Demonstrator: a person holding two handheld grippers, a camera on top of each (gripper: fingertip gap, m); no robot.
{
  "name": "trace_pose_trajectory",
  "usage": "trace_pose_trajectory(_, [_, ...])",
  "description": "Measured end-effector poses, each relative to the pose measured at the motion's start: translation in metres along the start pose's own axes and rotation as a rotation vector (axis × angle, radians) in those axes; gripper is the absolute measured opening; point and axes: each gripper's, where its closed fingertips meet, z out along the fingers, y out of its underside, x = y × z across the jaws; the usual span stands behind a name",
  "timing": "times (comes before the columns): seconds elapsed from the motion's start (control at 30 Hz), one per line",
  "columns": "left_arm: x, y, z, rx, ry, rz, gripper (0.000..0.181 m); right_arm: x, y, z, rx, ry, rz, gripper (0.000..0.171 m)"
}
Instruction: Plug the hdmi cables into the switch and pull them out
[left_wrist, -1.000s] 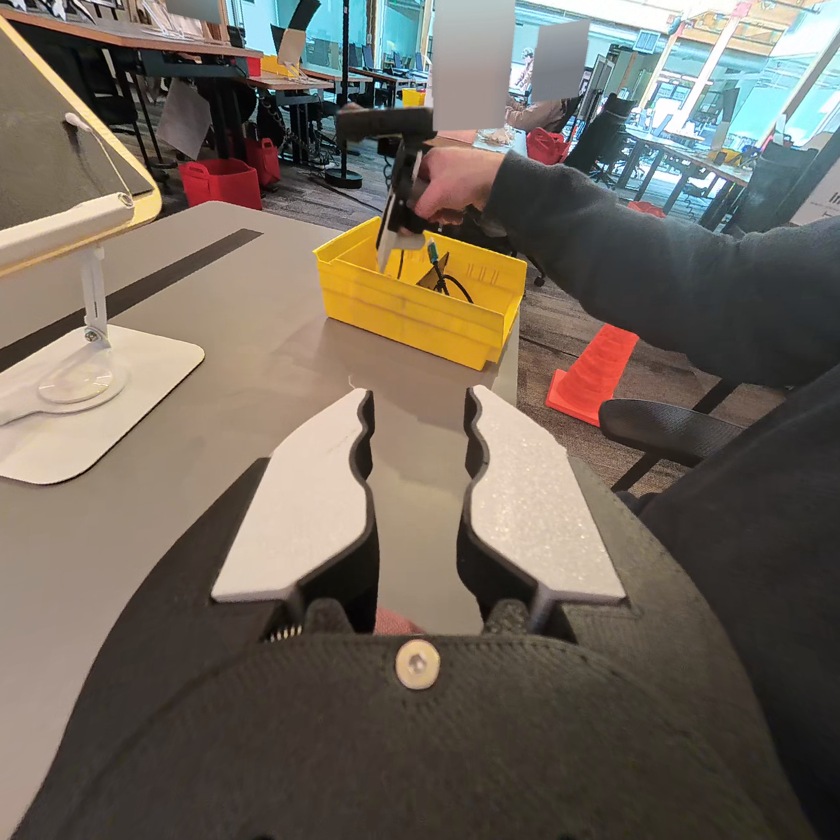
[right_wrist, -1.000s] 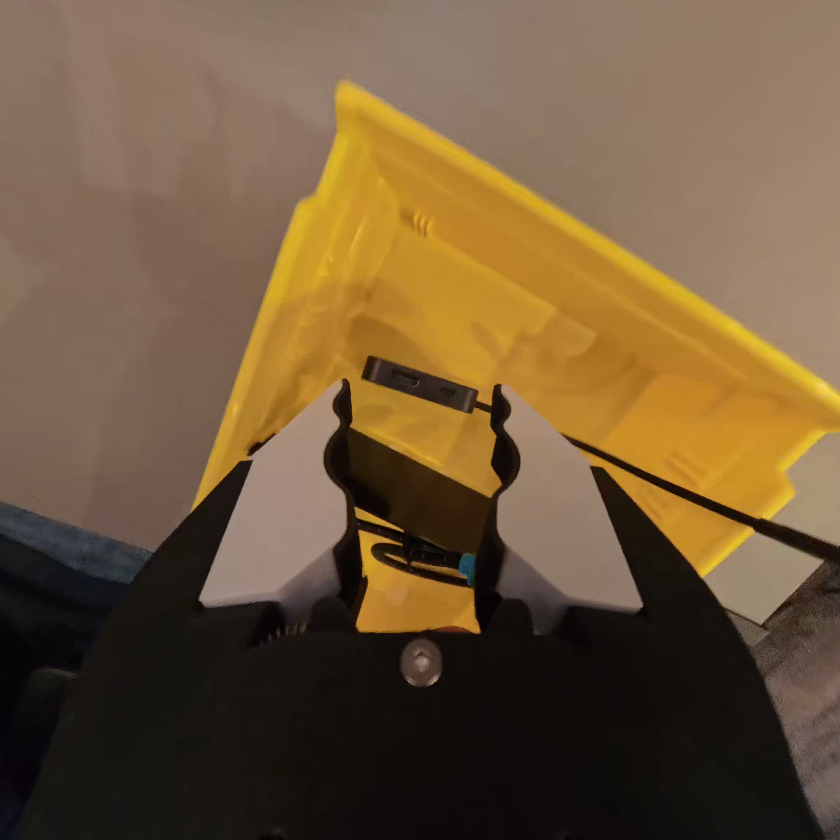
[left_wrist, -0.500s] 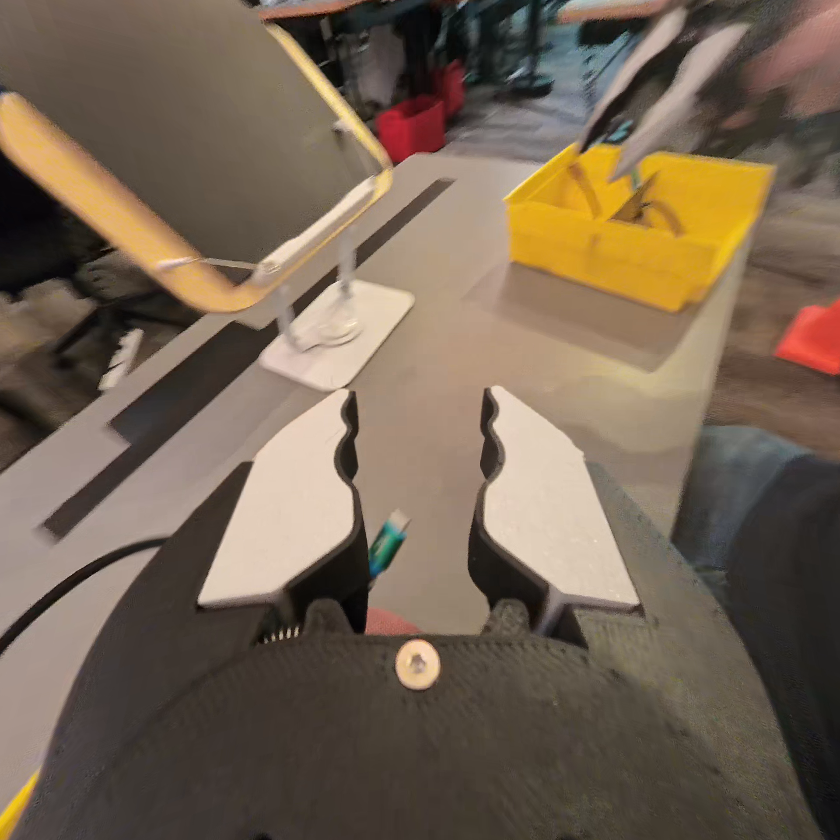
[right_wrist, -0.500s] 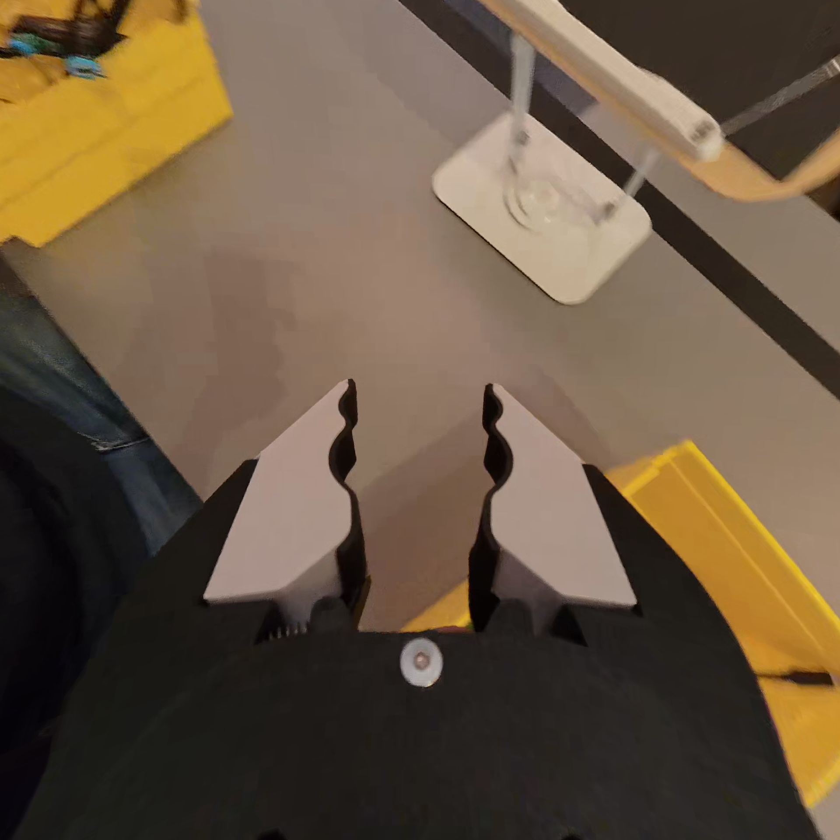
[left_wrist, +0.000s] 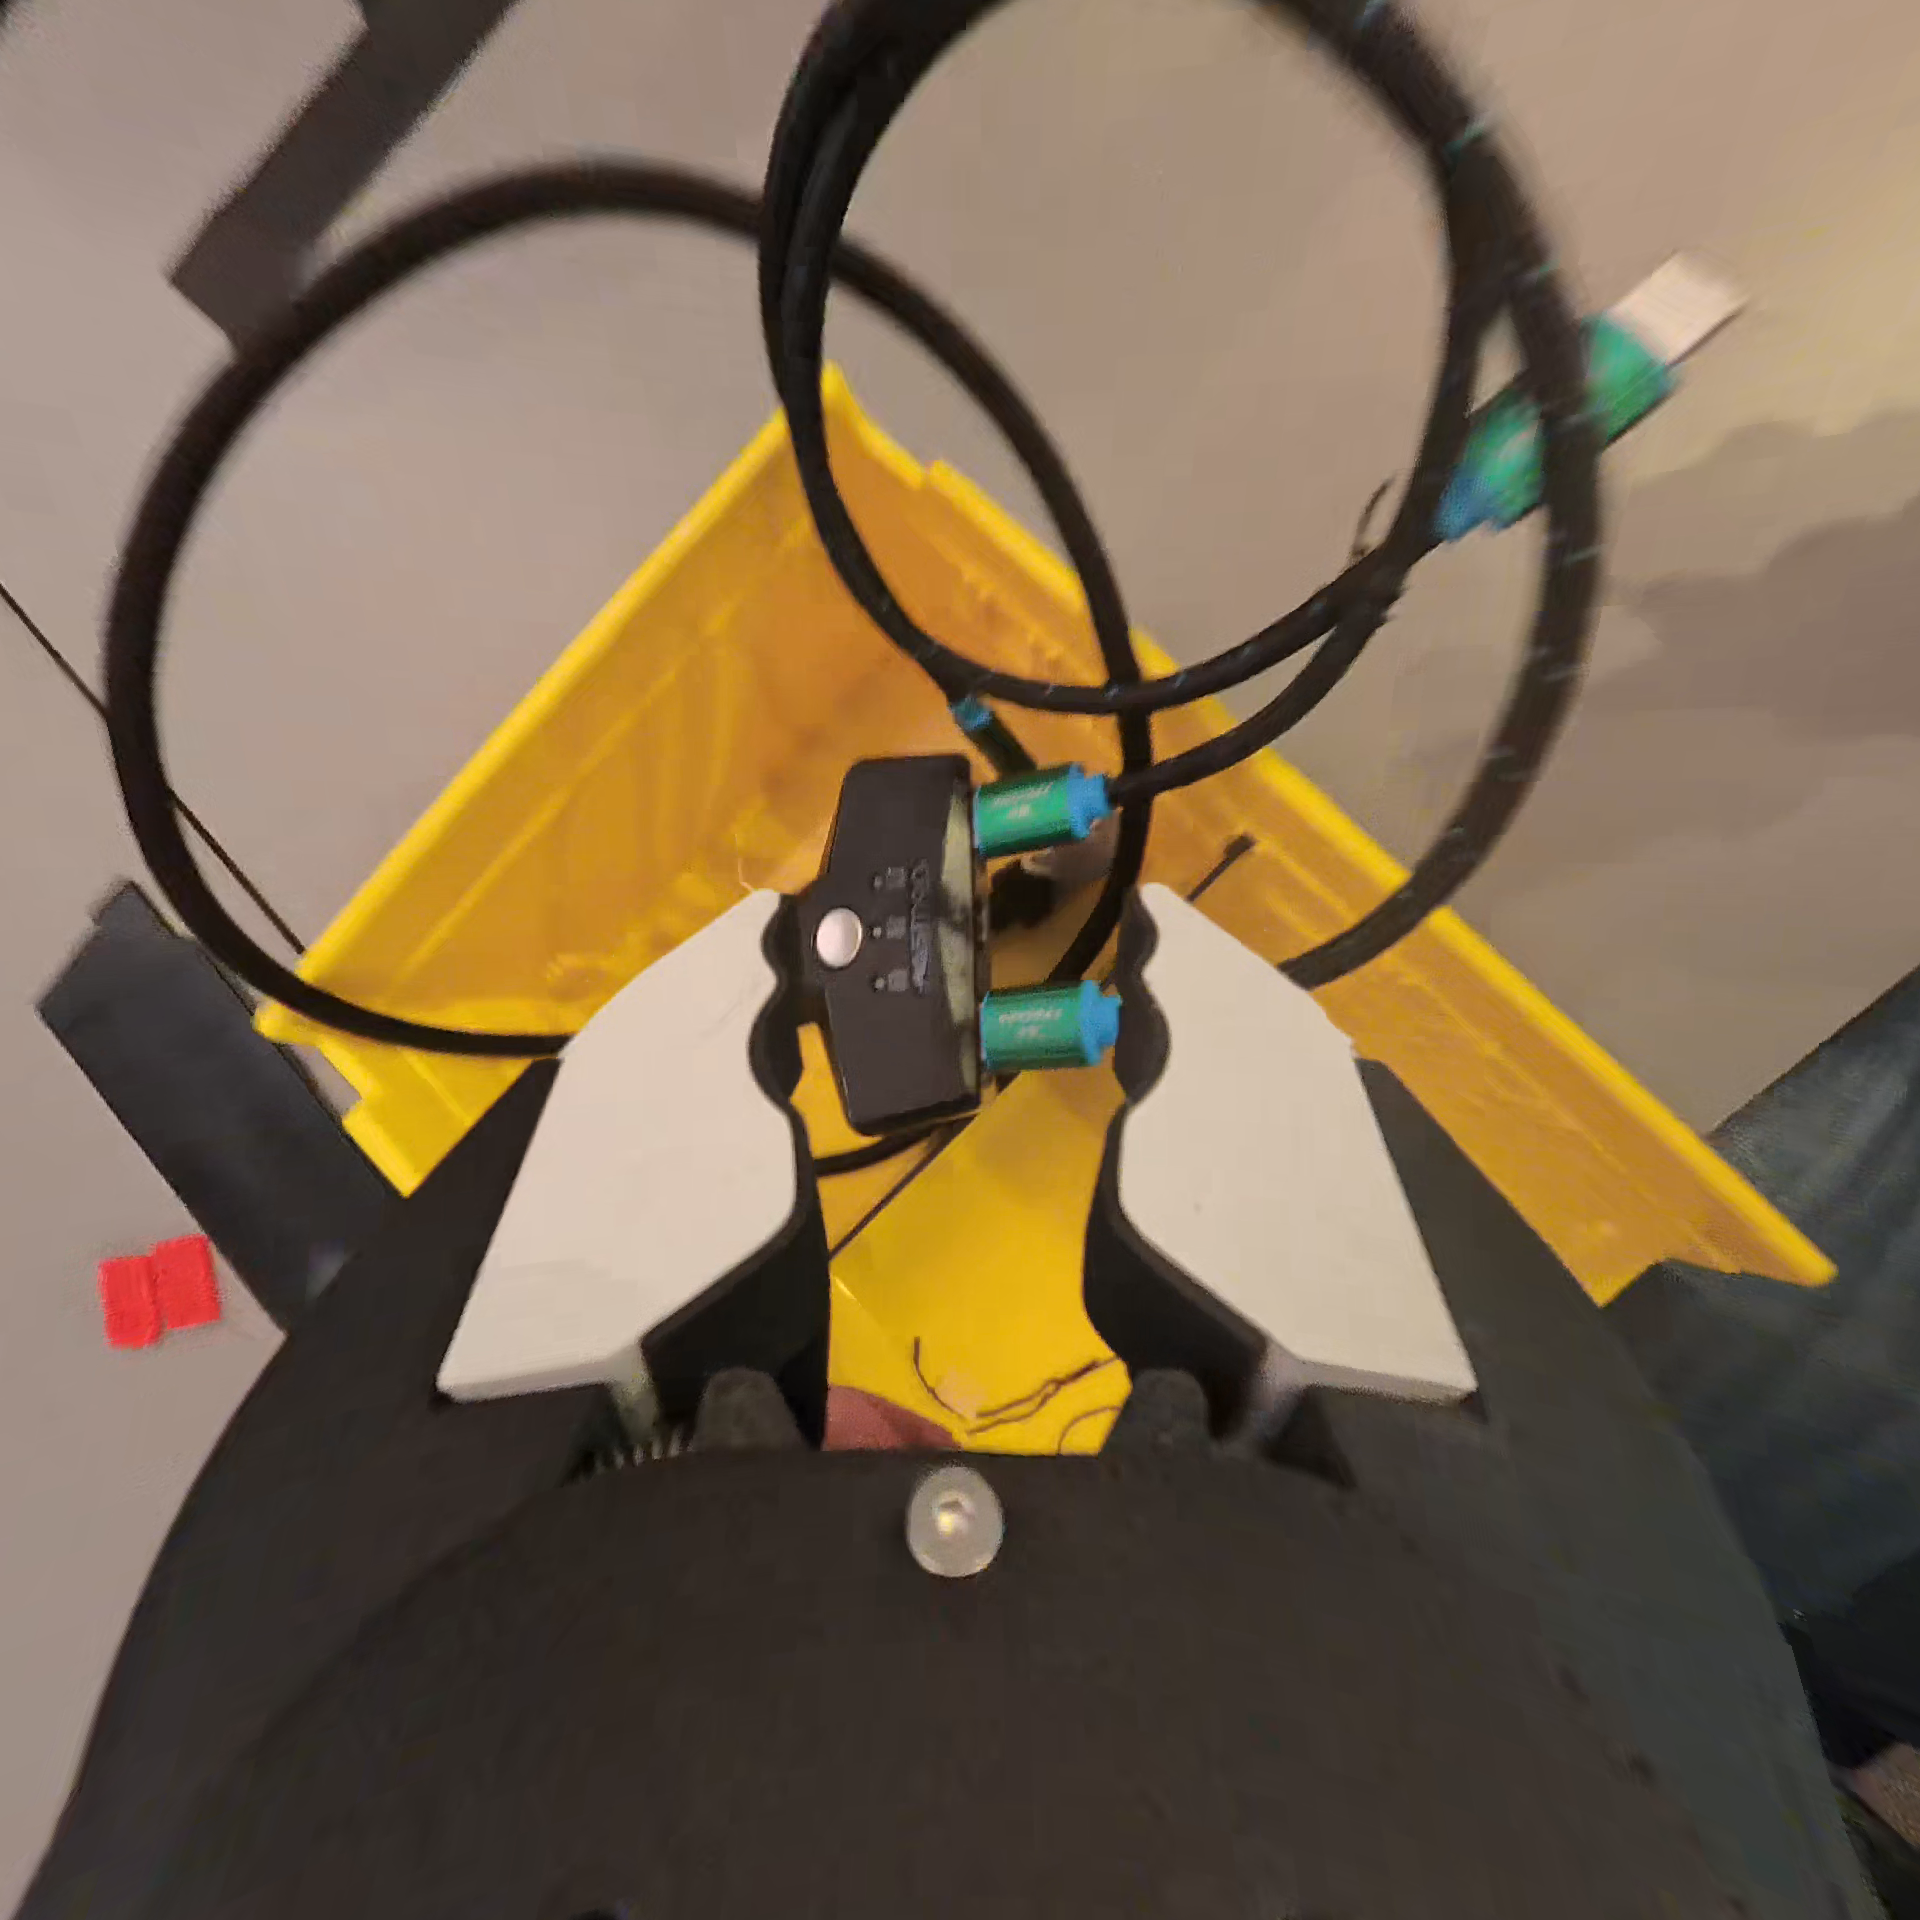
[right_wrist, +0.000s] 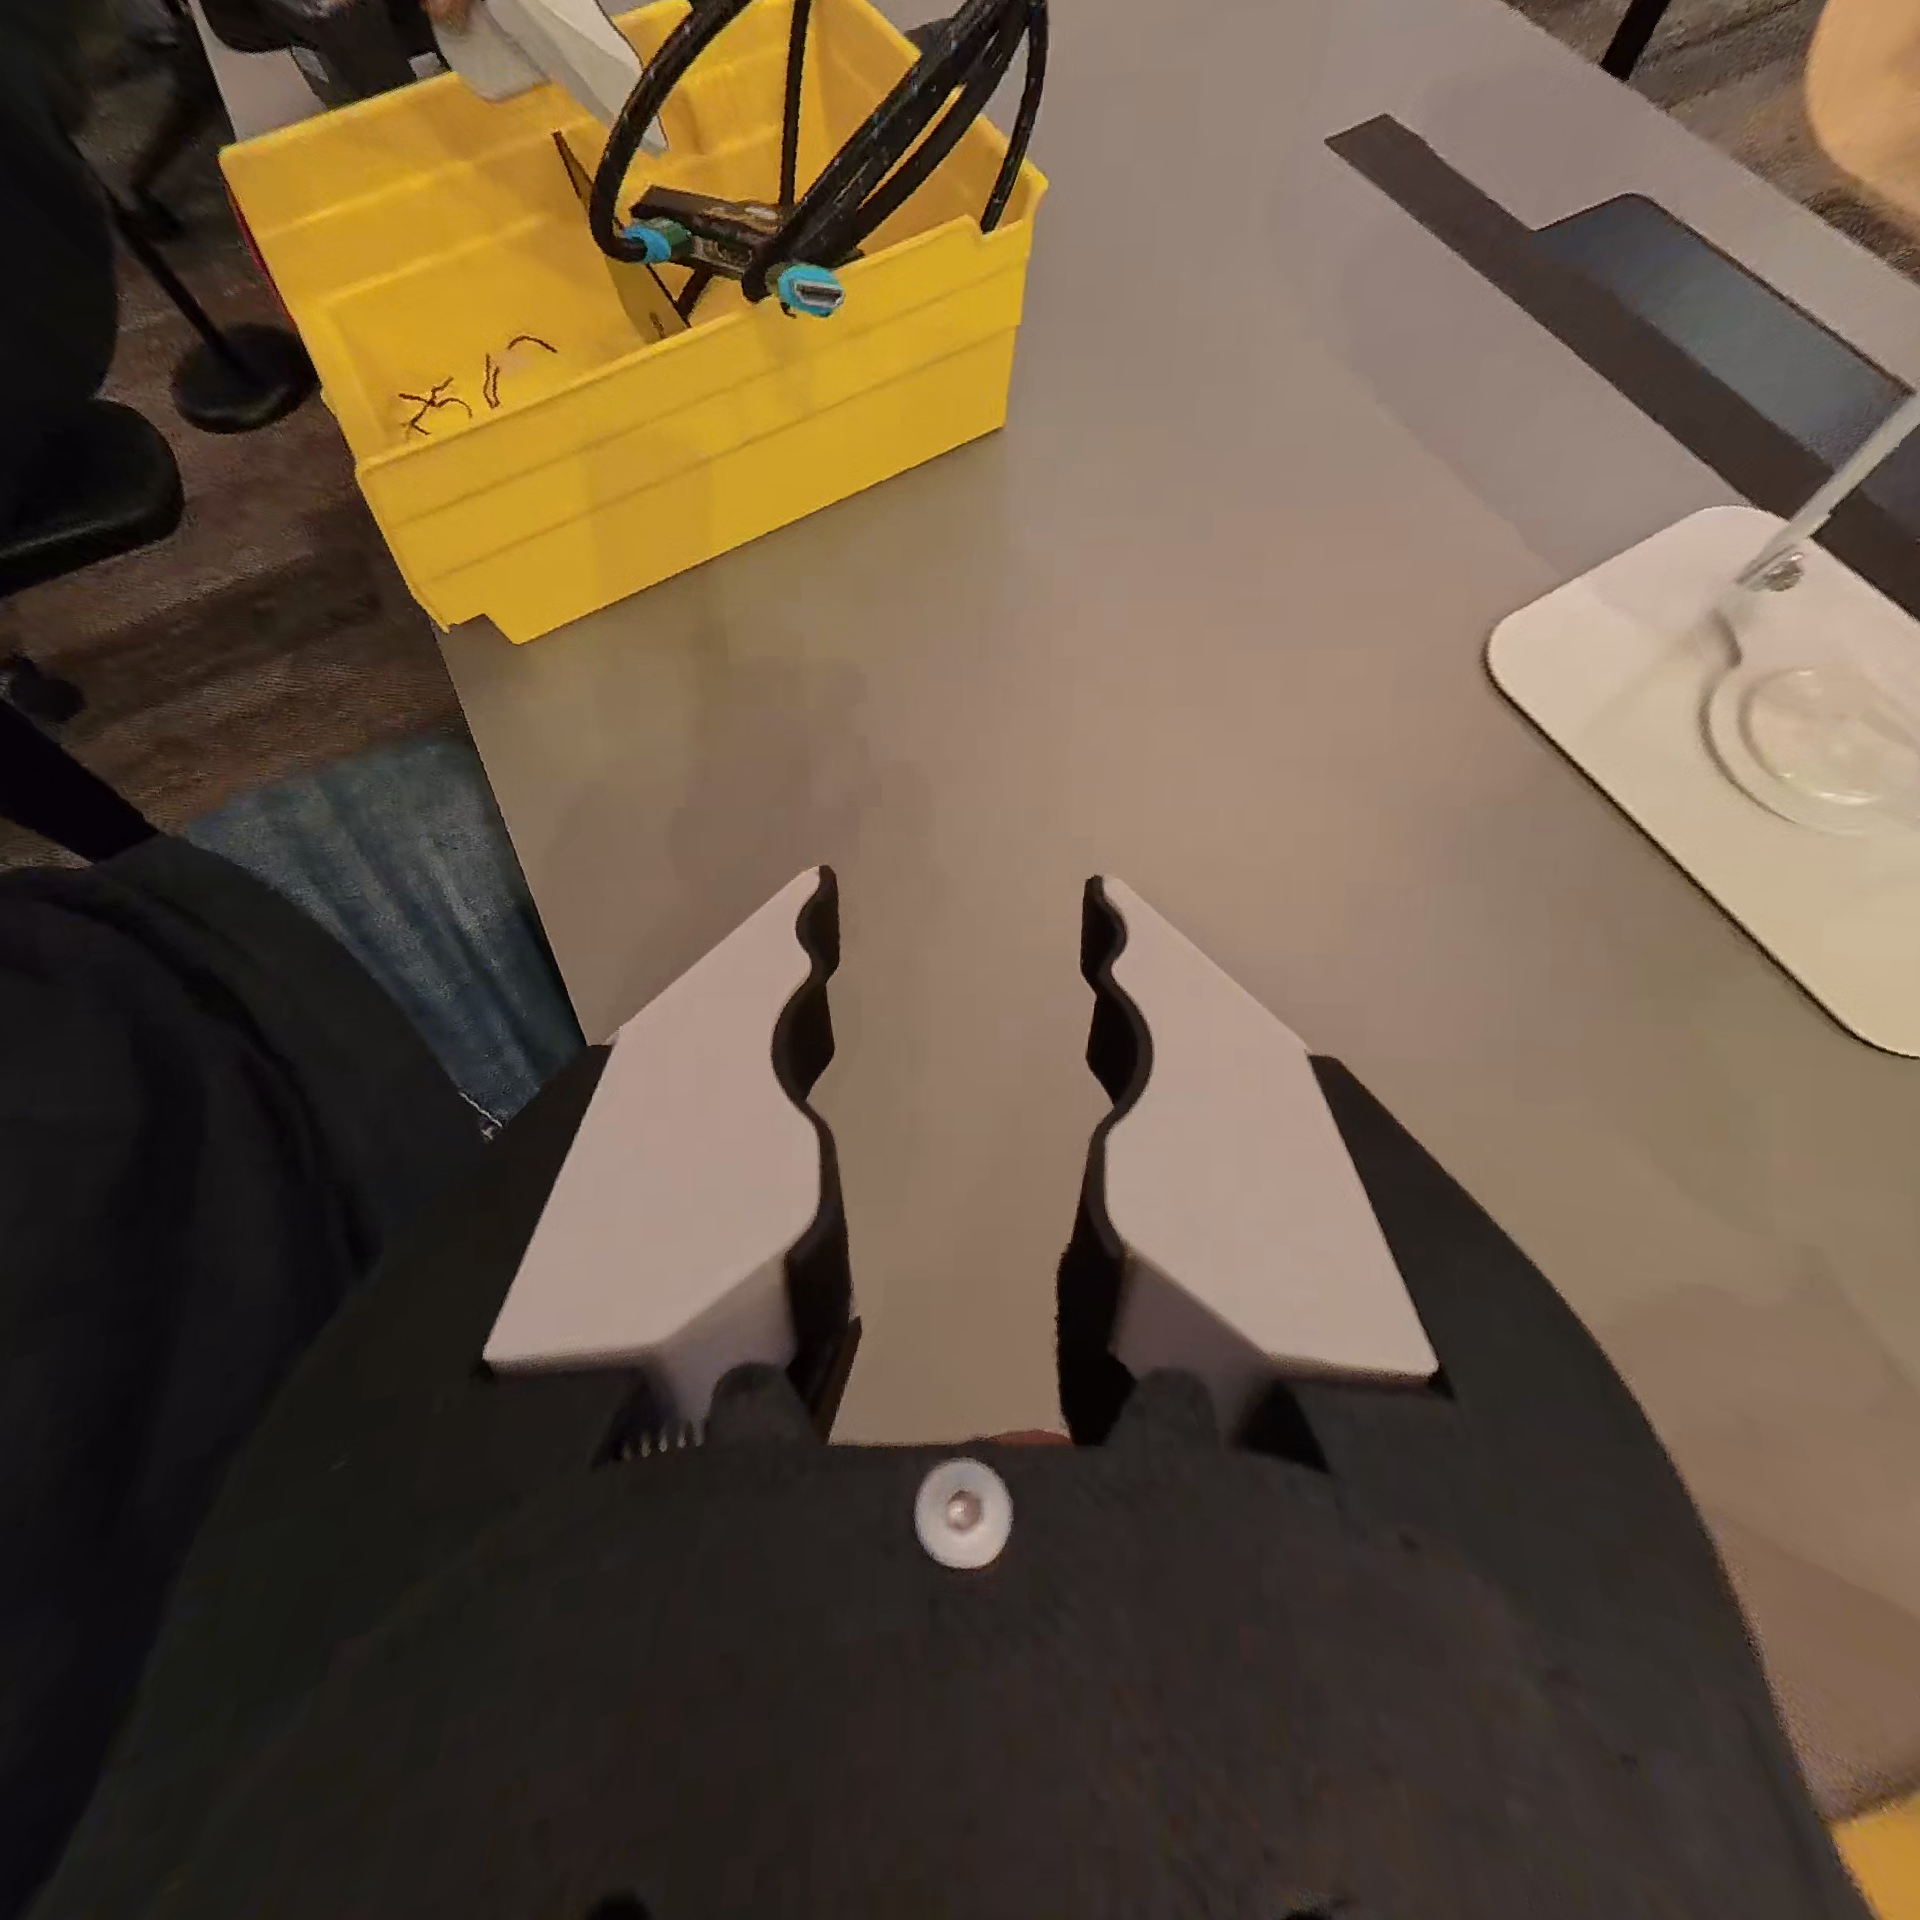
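1. Left wrist view, far left: a small red rectangular patch (left_wrist: 156, 1288) lies flat on the matte grey table (left_wrist: 520, 416), beside a black strip.
2. Braided black hdmi cables (left_wrist: 790, 208) stand in round springy loops above the yellow bin (left_wrist: 582, 748), a ribbed box of glossy moulded plastic.
3. Centre: the switch (left_wrist: 894, 966), a small black rounded box with a silver button, is over the bin floor. It shows between the tips of the left gripper (left_wrist: 951, 925).
4. The left gripper's wavy-edged jaws stand wide apart. Whether either pad touches the switch cannot be told.
5. Two plugs (left_wrist: 1023, 814), with green metallic shells and blue collars, are seated in the switch's right side.
6. Upper right: a free plug (left_wrist: 1558, 405) with a bare metal tip, blurred, hangs over the table.
7. Right wrist view, left: a dark sleeve and blue denim border the table edge.
8. The bin (right_wrist: 675, 488) sits at the table's near corner. It holds the switch (right_wrist: 717, 223), the cable loops and some thin bent wire scraps (right_wrist: 468, 384).
9. Centre: the right gripper (right_wrist: 956, 894), with flat pale-grey faces on black textured backing, is parted over bare table (right_wrist: 1195, 520), gripping nothing.
10. Right: a smooth white rounded stand base (right_wrist: 1662, 748) rests on the table, well apart from the bin.
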Motion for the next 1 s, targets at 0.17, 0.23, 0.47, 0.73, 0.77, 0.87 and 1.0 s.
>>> trace_pose_trajectory(0.17, [-0.004,0.037,0.02,-0.129,0.103,-0.172,0.076,-0.003,0.017,0.02,-0.033,-0.017,-0.003,0.045])
trace_pose_trajectory(0.23, [0.0,0.041,0.022,-0.133,0.157,-0.246,0.079,-0.003,0.021,0.023,-0.037,-0.024,0.005,0.044])
trace_pose_trajectory(0.47, [0.004,0.049,0.041,-0.149,0.284,-0.431,0.083,-0.004,0.028,0.031,-0.053,-0.042,0.012,0.044])
trace_pose_trajectory(0.73, [-0.009,0.054,0.051,-0.193,0.223,-0.48,0.055,-0.006,0.033,0.037,-0.067,-0.05,0.012,0.044])
trace_pose_trajectory(0.77, [-0.009,0.054,0.05,-0.189,0.215,-0.467,0.054,-0.006,0.033,0.038,-0.069,-0.05,0.01,0.044])
trace_pose_trajectory(0.87, [-0.012,0.051,0.044,-0.181,0.182,-0.424,0.054,-0.006,0.033,0.038,-0.069,-0.048,0.003,0.044])
trace_pose_trajectory(1.0, [-0.017,0.038,0.03,-0.143,0.123,-0.38,0.054,-0.004,0.033,0.038,-0.063,-0.044,0.002,0.043])
